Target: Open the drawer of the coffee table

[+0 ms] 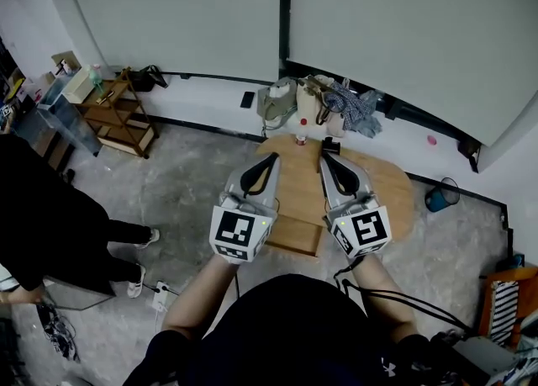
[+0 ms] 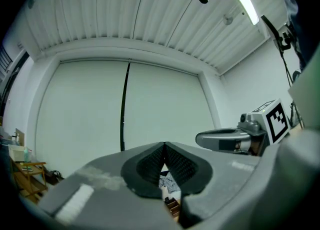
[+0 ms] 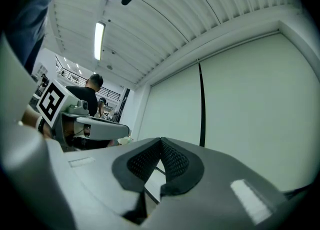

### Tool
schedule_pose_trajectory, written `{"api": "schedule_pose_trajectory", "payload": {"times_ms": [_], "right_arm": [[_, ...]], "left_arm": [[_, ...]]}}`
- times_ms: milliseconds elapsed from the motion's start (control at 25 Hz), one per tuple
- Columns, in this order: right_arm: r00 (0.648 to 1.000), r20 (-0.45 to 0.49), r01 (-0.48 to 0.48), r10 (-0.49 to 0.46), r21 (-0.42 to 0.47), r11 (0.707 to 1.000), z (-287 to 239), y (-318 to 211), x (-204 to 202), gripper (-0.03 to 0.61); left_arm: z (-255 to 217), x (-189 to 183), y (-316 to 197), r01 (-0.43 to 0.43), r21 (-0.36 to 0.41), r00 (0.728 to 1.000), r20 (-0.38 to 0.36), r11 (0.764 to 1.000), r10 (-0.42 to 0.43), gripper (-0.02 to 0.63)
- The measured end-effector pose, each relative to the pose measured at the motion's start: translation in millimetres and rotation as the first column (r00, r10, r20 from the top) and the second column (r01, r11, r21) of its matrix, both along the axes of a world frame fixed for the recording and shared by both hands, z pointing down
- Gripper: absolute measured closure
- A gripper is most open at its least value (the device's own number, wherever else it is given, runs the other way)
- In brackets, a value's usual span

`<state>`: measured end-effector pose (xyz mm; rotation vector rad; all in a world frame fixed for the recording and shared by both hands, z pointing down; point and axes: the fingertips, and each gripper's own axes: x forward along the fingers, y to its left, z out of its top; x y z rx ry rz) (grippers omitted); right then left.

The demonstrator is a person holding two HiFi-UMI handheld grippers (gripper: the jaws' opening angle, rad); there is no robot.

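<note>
Both grippers hover above the coffee table [image 1: 393, 193], side by side and apart from each other. The left gripper [image 1: 272, 158] has its ribbed fingers [image 2: 150, 166] pressed together at the tips, with nothing between them. The right gripper [image 1: 326, 160] likewise has its fingers [image 3: 175, 161] closed on nothing. Below them, the drawer [image 1: 294, 235] juts out from the table's near edge, toward the person holding the grippers. Well to the left of the table, another person in black [image 1: 42, 216] stands on the floor. On the table's far part stand a red-capped bottle [image 1: 301, 135] and a small dark object [image 1: 329, 147]. Just beyond the table's far edge, bags [image 1: 280, 100] and a patterned cloth [image 1: 360, 108] sit against the wall. Far left of the table, by that wall, stands a wooden shelf [image 1: 118, 113].
</note>
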<state>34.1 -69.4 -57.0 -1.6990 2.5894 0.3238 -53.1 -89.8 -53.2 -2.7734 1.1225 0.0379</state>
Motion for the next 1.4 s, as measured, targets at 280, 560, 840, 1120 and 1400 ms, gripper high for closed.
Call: {"api": "schedule_pose_trajectory", "payload": {"times_ms": [280,560,840,1120,1400], "right_arm": [[1.000,0.002,0.000,0.000,-0.007,1.000,3,-5,2,0.577],[0.999,0.043,-0.001,0.002,-0.020,1.000,9,-10,5,0.577],[0.998,0.058,0.000,0.001,-0.022,1.000,9,-8,5,0.577],[0.999,0.046,0.012,-0.011,-0.021,1.000,12,-12,1,0.577],[0.999,0.046,0.007,-0.006,-0.026,1.000,13,-15,-5,0.577]], "left_arm": [[2,3,-7,-0.005,-0.013,1.000,-0.005,1.000,0.005,0.612],[13,2,-9,-0.001,-0.035,1.000,-0.015,0.999,0.000,0.612],[17,-5,-15,0.020,-0.062,0.999,-0.030,0.998,-0.022,0.612],[19,-6,-18,0.018,-0.063,0.999,-0.040,0.998,-0.021,0.612],[21,-10,-22,0.011,-0.070,0.999,-0.044,0.997,-0.015,0.612]]}}
